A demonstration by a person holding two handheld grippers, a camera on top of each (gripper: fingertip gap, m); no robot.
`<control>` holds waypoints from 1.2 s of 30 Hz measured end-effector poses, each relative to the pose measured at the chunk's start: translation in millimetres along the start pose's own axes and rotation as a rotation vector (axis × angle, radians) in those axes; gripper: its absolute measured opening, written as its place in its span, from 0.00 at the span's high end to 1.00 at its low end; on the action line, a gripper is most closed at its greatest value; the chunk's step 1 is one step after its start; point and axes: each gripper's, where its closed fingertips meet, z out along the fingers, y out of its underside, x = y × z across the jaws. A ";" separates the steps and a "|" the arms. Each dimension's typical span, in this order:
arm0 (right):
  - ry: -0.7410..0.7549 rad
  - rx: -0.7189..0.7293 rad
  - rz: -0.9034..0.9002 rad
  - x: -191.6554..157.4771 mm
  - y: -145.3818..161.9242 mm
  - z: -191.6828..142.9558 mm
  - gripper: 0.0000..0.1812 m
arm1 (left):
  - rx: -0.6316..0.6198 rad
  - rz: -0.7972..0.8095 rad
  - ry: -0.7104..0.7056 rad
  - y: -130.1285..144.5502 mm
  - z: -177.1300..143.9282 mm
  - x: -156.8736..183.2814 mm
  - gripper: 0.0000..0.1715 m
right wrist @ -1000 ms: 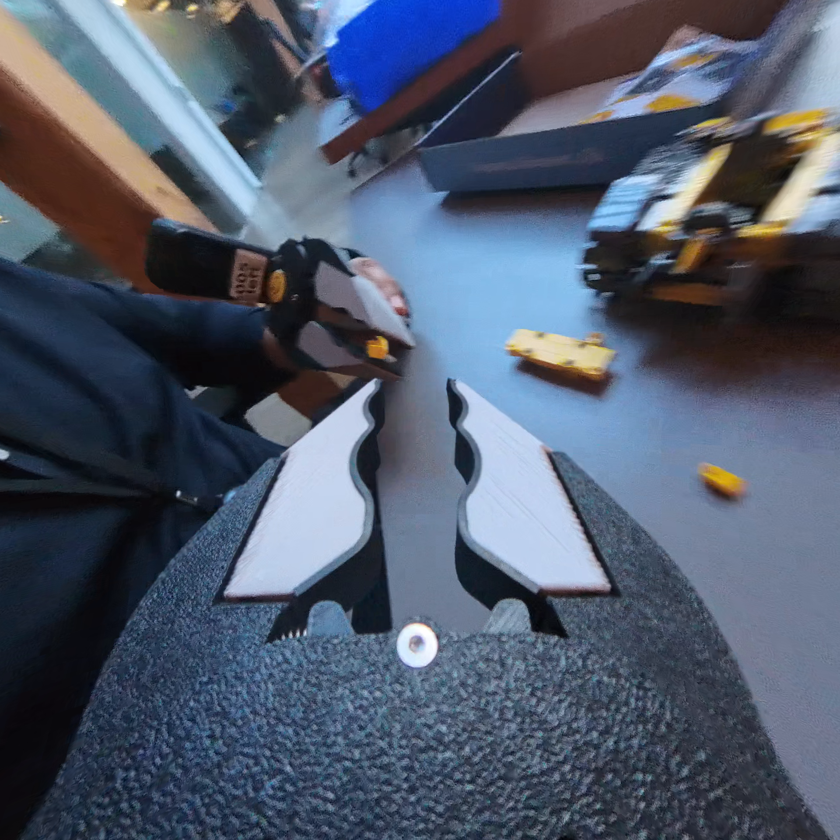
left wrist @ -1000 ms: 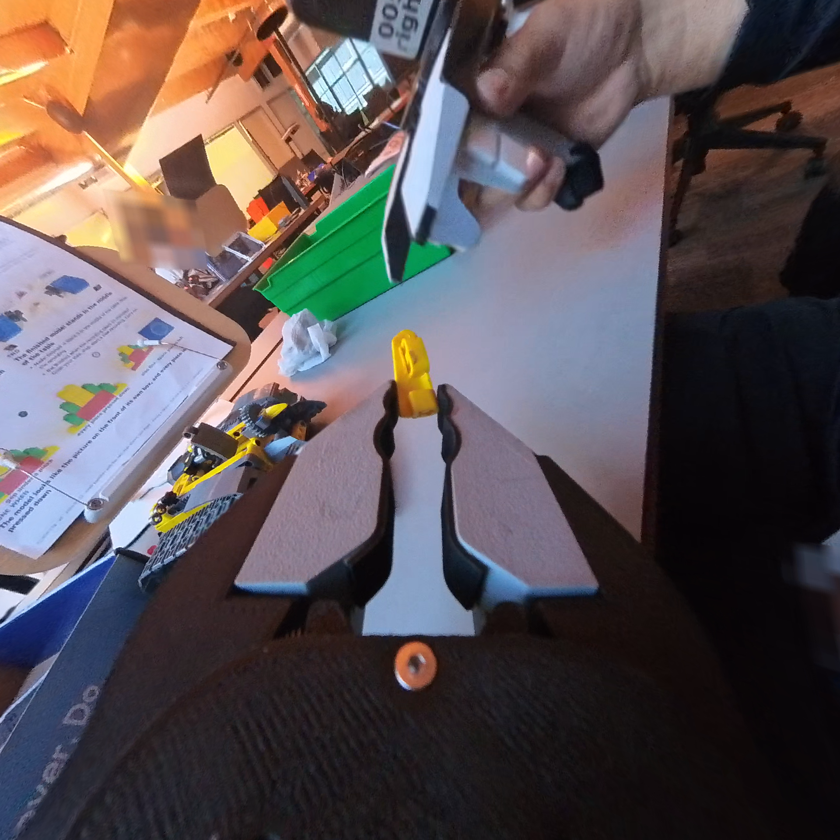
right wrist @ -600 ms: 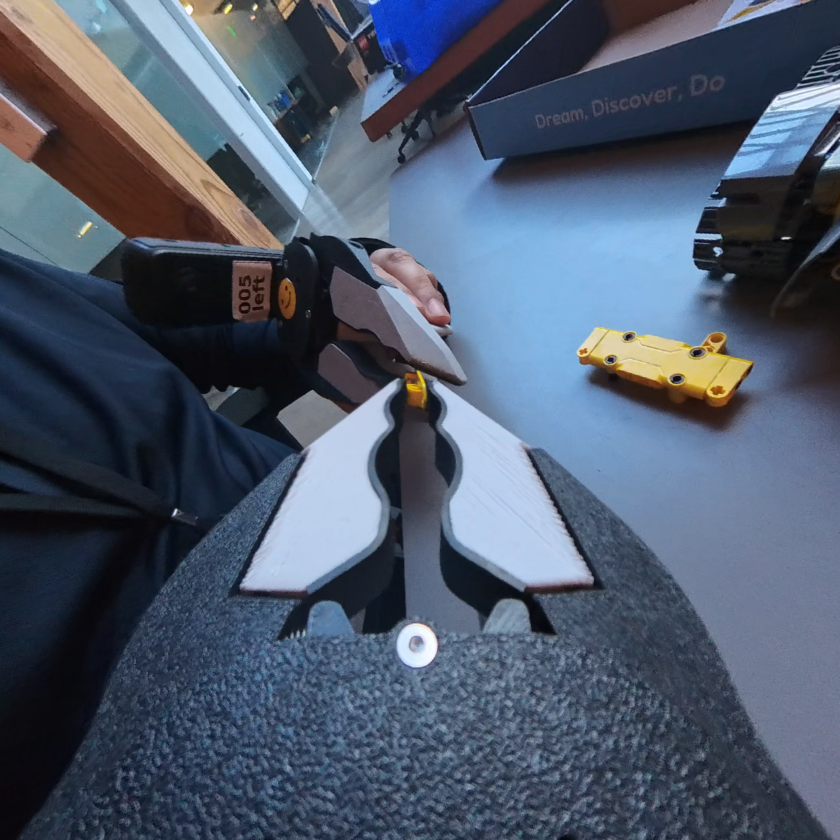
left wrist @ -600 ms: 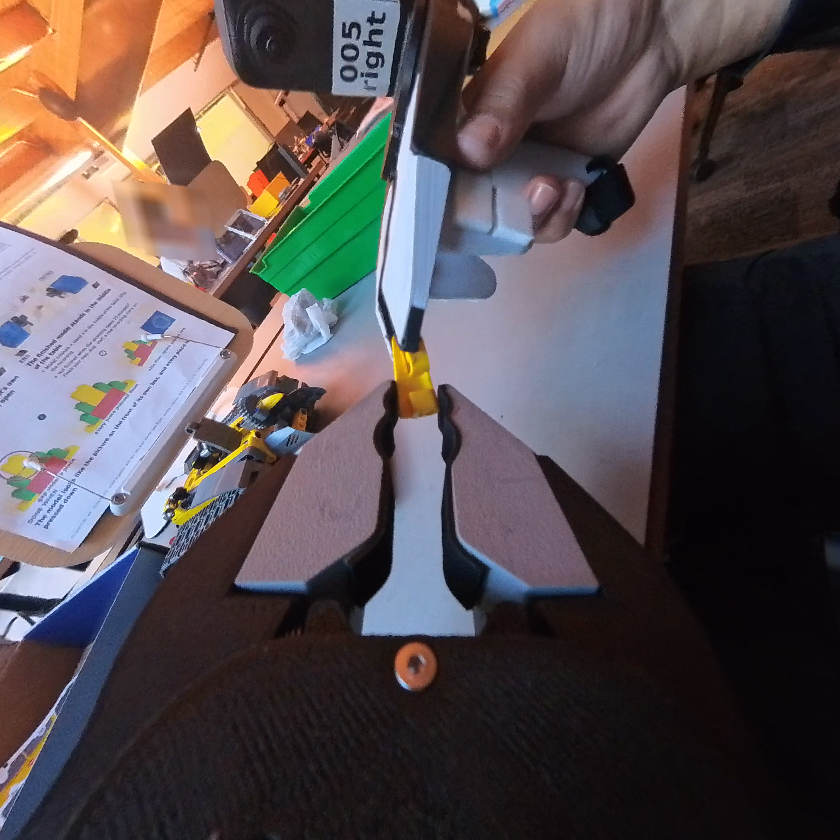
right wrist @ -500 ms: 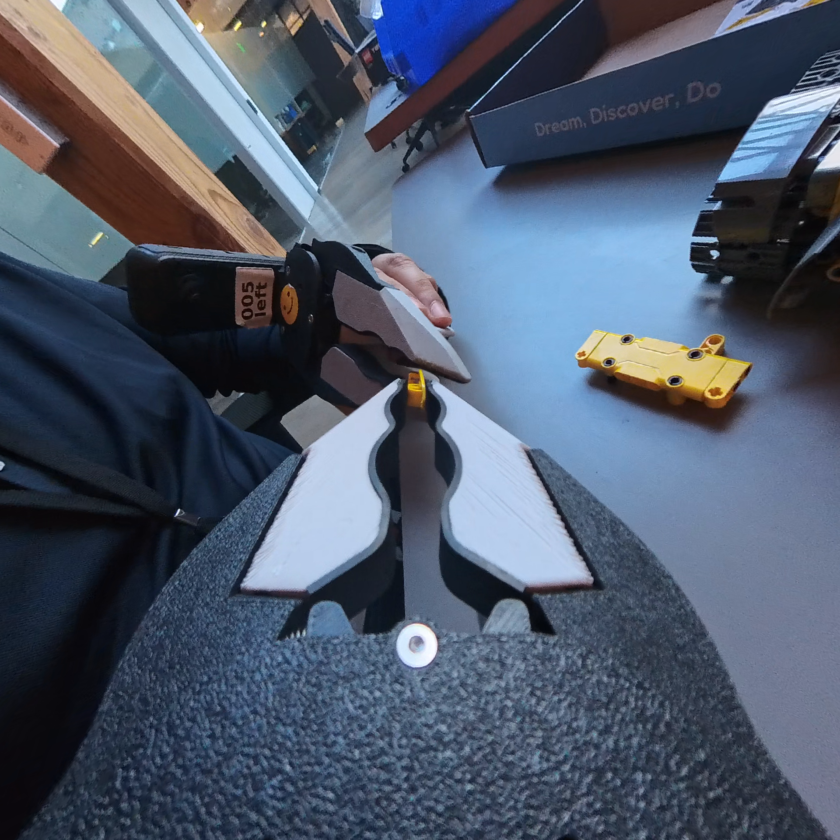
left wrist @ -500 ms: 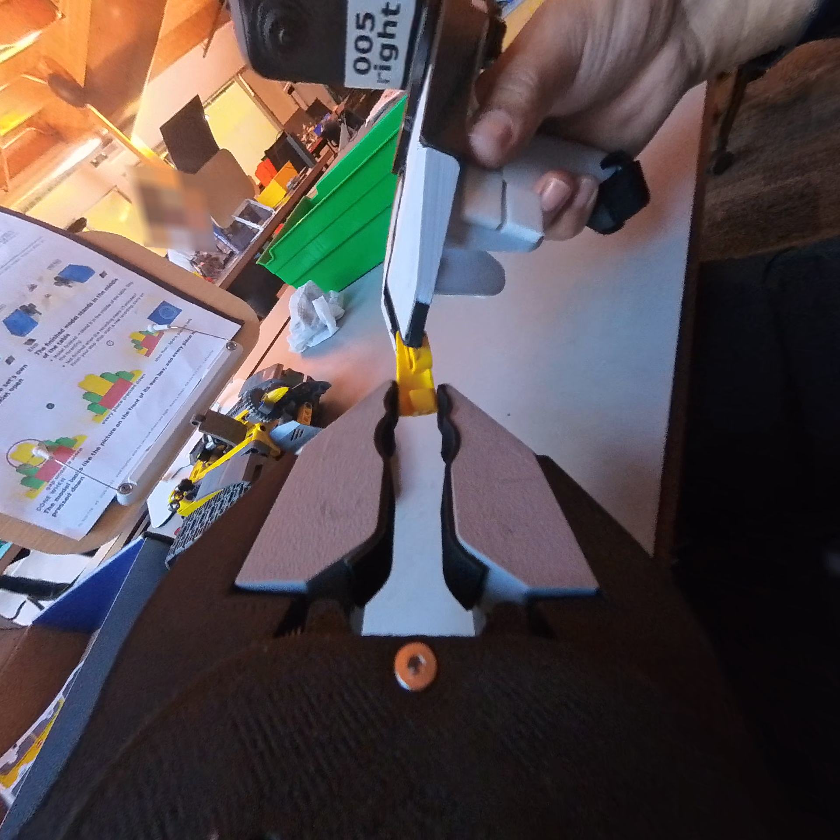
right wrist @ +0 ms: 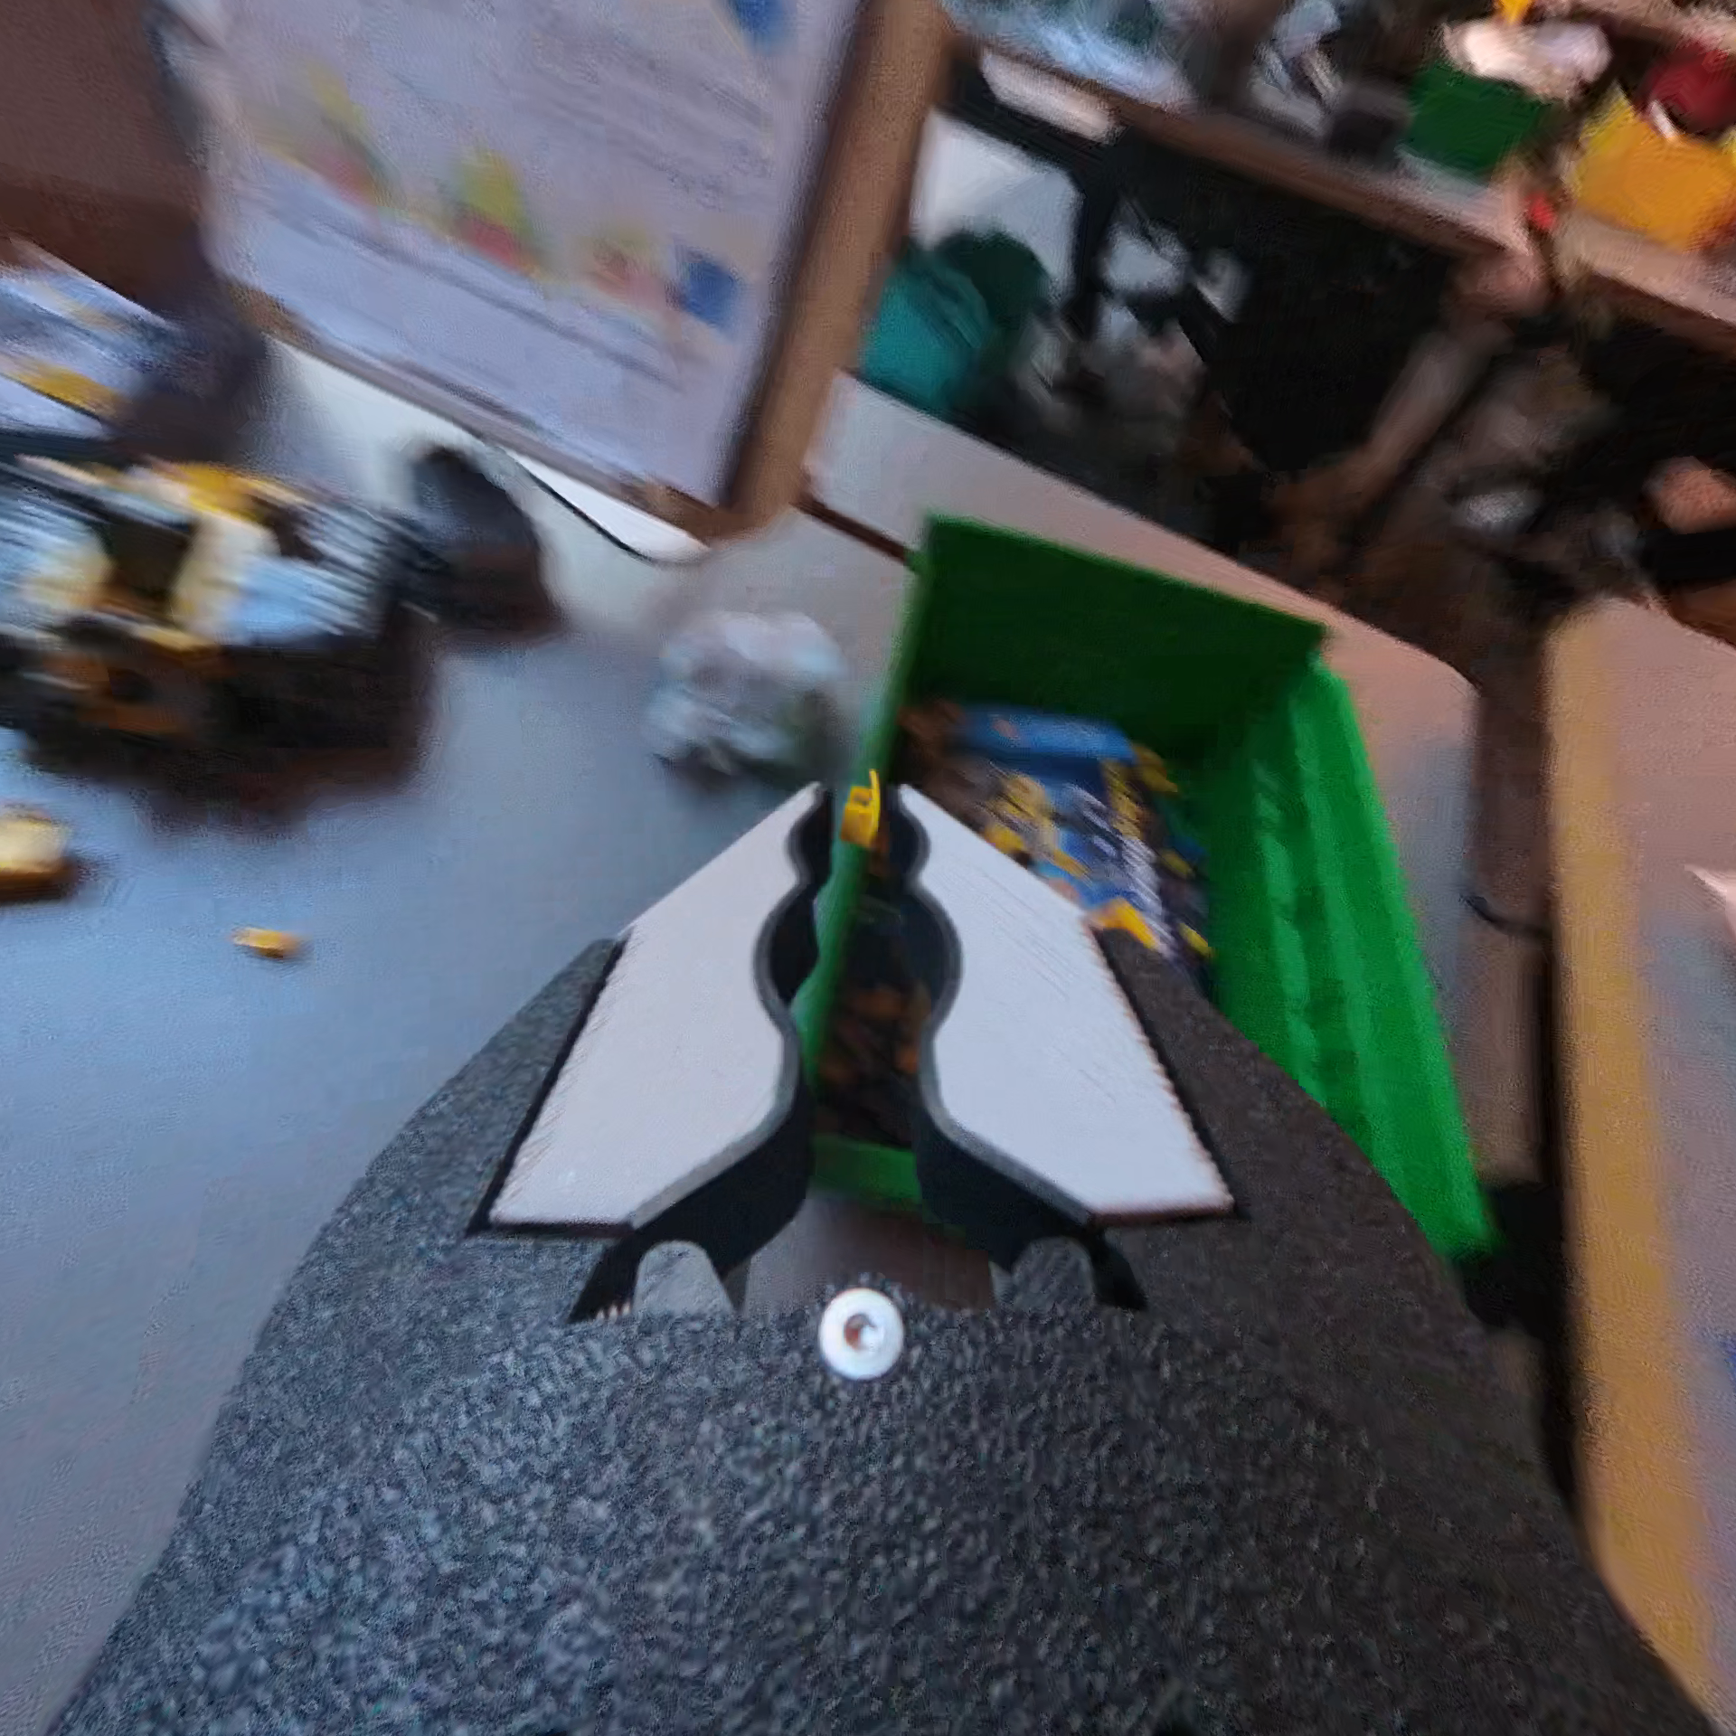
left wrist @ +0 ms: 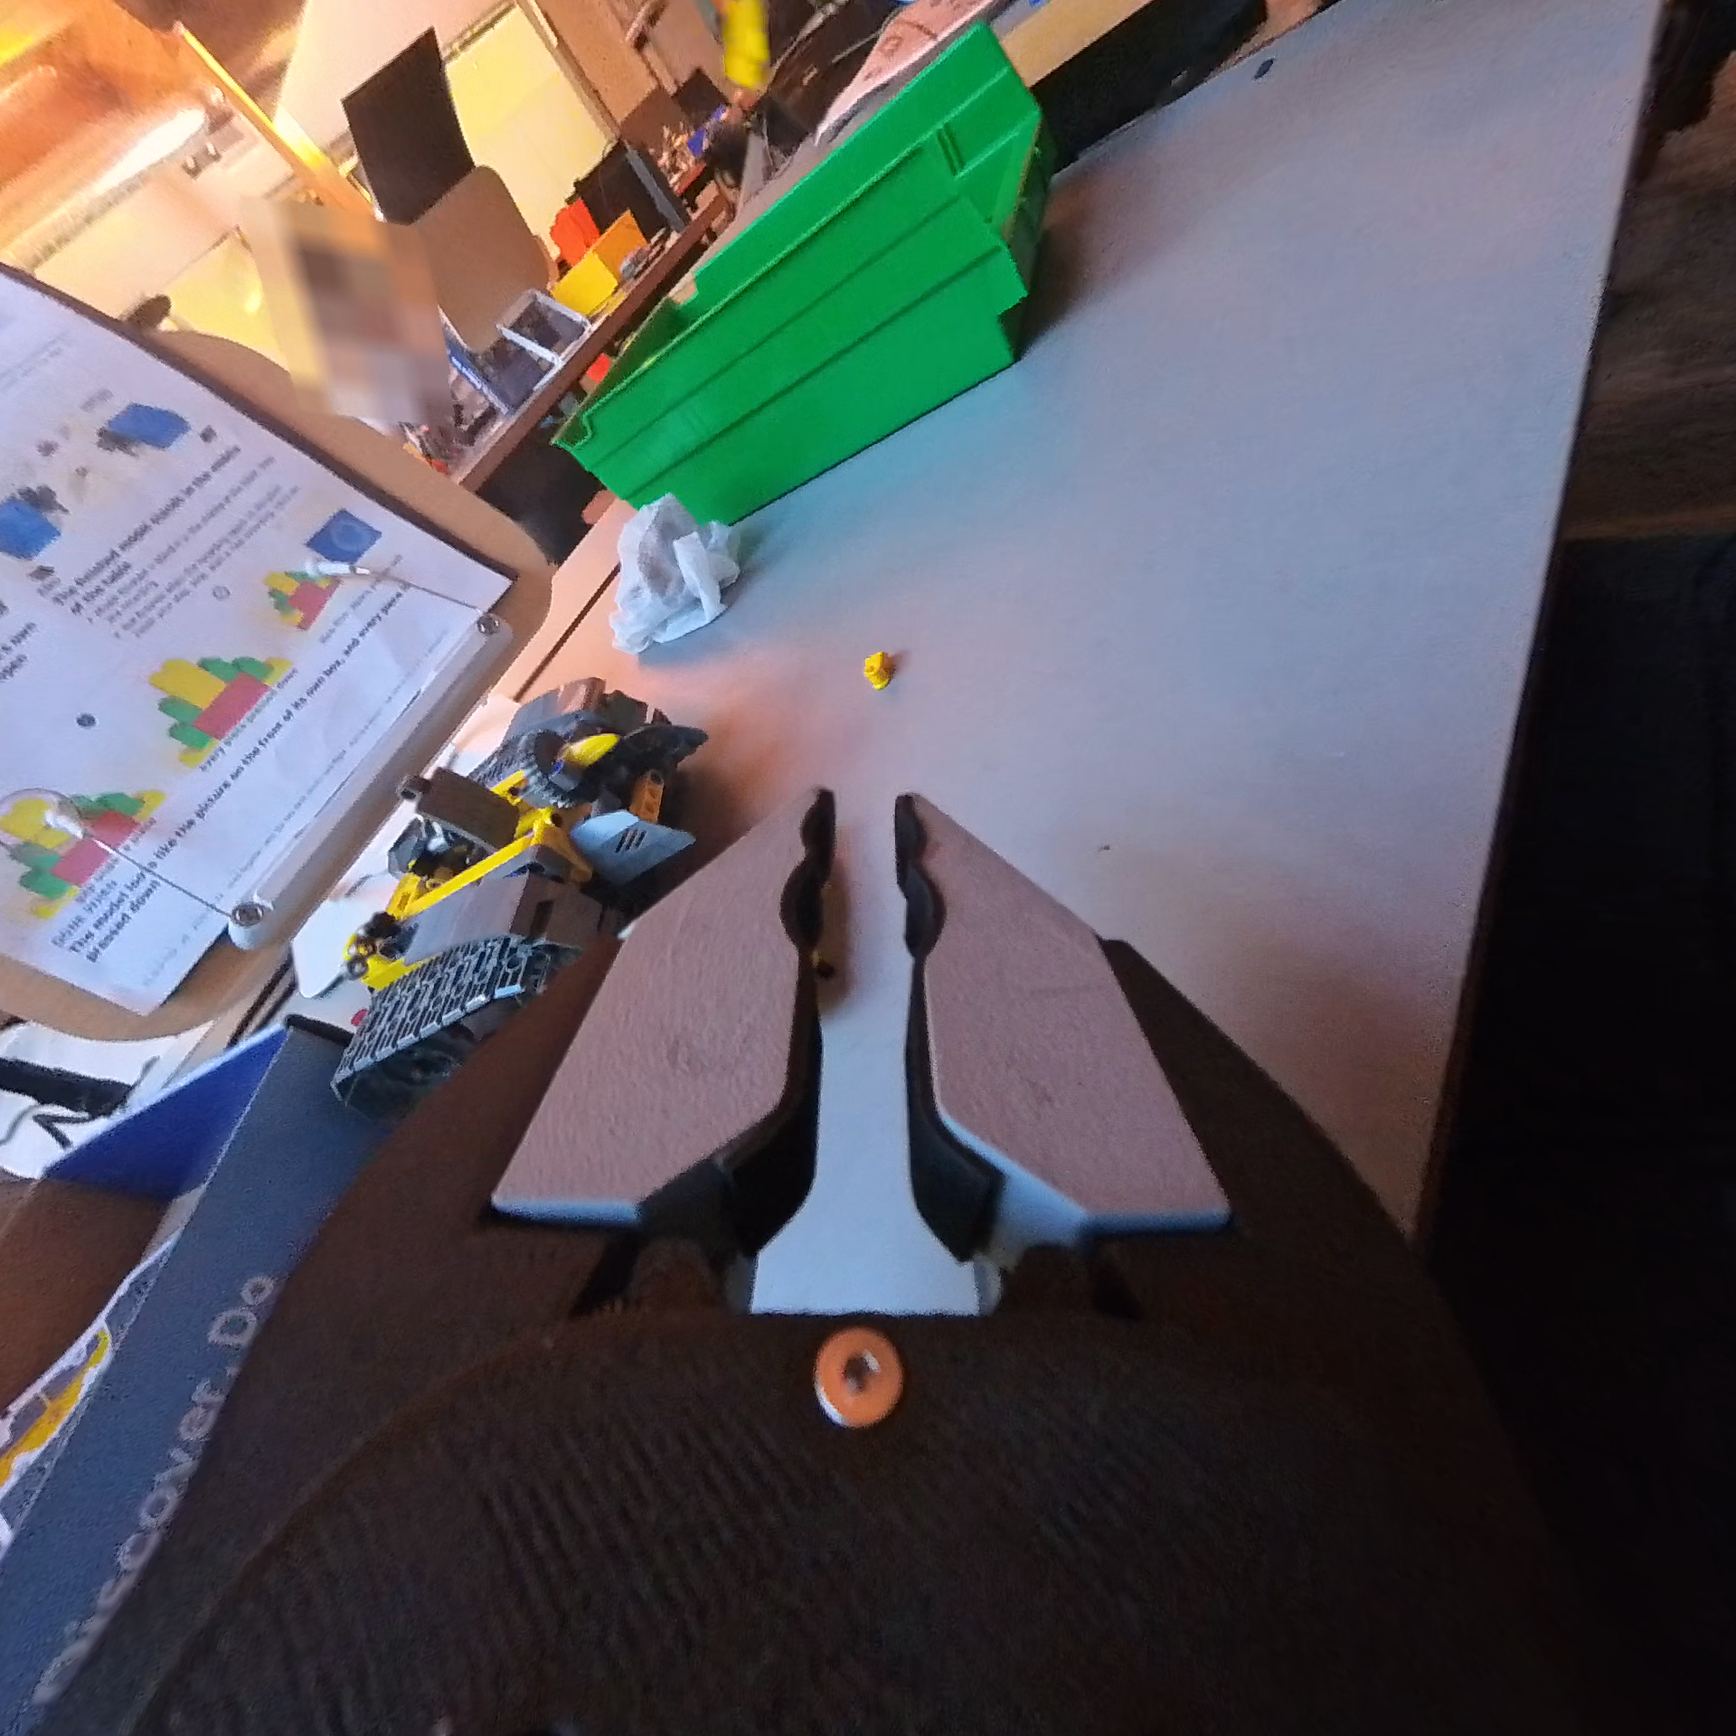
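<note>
Pale and broad, the bench (left wrist: pixel 1221 564) runs away from both cameras, with a cluttered workshop blurred behind it. Pinched at the very tips of the right gripper (right wrist: pixel 862 808), whose jaws are clamped on it, is a small yellow piece (right wrist: pixel 860 810); its long axis stands roughly upright in the right wrist view, the upper end poking above the fingertips. The view is smeared, so its finer shape cannot be made out. Directly beyond and below it sits the green bin (right wrist: pixel 1315 939), holding a jumble of blue and yellow parts. Beside the bin's near corner lies a crumpled white wrapper (left wrist: pixel 672 573). The left gripper (left wrist: pixel 860 817) hangs over bare bench, its jaws a little apart and holding nothing. Ahead of it a tiny yellow stud (left wrist: pixel 878 670) rests on the surface. To its left sit a yellow-and-grey tracked model (left wrist: pixel 507 892) and a propped instruction board (left wrist: pixel 188 676).
</note>
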 end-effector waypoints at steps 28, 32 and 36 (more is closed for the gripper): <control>-0.787 -0.302 -0.347 -247.2 88.4 70.7 0.98 | 0.042 -0.290 0.020 4.3 -4.3 -28.7 0.94; -0.627 -0.123 -0.316 -205.5 25.0 47.4 0.98 | 0.039 -0.309 0.020 5.5 -4.0 -30.7 0.94; -0.295 0.067 -0.248 -100.3 -40.9 27.3 0.98 | 0.036 -0.311 0.022 6.1 -3.7 -30.7 0.95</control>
